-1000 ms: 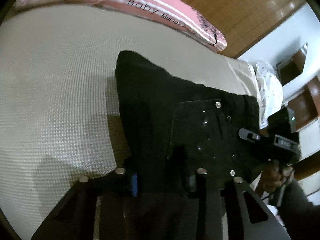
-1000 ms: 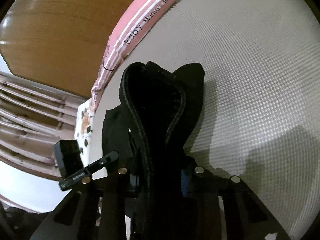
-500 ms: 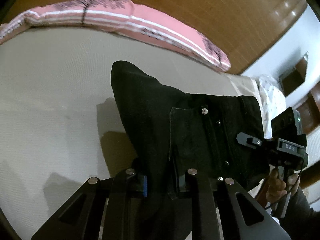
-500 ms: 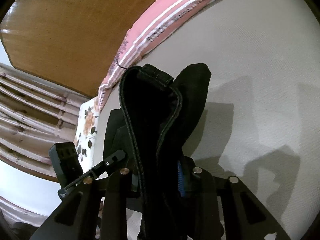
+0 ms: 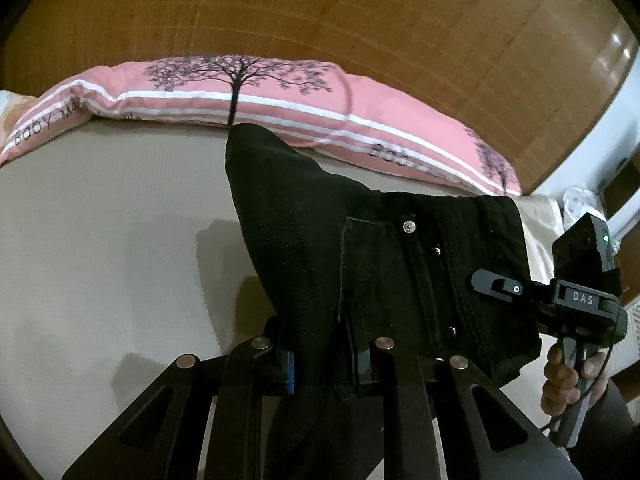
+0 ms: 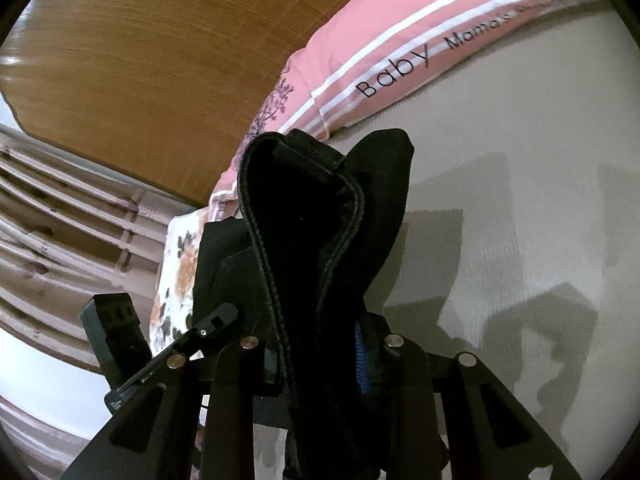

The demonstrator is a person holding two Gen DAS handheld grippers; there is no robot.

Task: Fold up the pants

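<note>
Black denim fills both views: the pants [image 5: 400,264] hang in the air between our two claws, lifted off the bed. Our left claw [image 5: 326,360] is pinched on the cloth near a back pocket and its rivet, and our right claw [image 6: 320,344] is pinched on a bunched stretch of stitched waistband. Neither claw is spread; fabric is squeezed between the pads of each.

The relation that matters: the waistband runs as the long axis from one claw to the other, and the rest of the garment drops below and toward us, out of sight under the fingers. In the left wrist view the right claw [image 5: 500,288] shows at the far end of the band, a hand [image 5: 568,376] wrapped round its handle. Both claws sit equally close to the pants, one at each end, so we judge that the next lay-down calls for both to travel together and keep the band taut.

Below lies the bed [image 5: 104,220], a pale beige textured sheet, bare where we see it. A pink striped pillow [image 5: 280,100] printed with trees and "Baby" lies along its far edge against a wooden headboard [image 5: 320,12]. A floral cloth [image 6: 176,280] shows at the side.
</note>
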